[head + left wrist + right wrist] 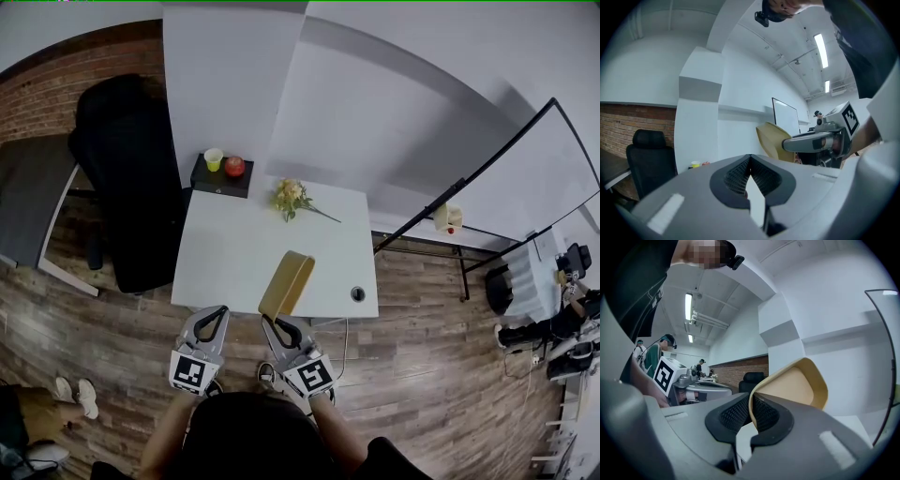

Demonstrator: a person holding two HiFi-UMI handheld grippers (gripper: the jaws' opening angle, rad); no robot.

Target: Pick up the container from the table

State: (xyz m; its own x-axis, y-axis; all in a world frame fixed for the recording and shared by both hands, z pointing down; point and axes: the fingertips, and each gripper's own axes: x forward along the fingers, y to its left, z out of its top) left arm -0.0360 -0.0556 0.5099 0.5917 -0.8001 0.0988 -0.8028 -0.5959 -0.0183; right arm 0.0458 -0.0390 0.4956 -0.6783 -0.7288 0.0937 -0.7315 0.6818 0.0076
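Note:
A tan, open-topped container [286,281] hangs tilted over the front edge of the white table [234,253]. My right gripper [273,322] is shut on its rim. In the right gripper view the thin rim runs between the black pads [766,413] of that gripper [751,401], and the container's [792,385] hollow inside faces the camera. My left gripper [219,311] is beside it to the left, in front of the table edge, and touches nothing. In the left gripper view its tips [749,159] meet with nothing between them, and the container [771,140] and right gripper [815,140] show to the right.
On the table's far side lie a small bunch of flowers [292,197] and a black box [220,178] bearing a yellow cup [214,159] and a red apple [234,166]. A black chair [131,178] stands left of the table, a whiteboard [525,178] to the right. People stand in the background.

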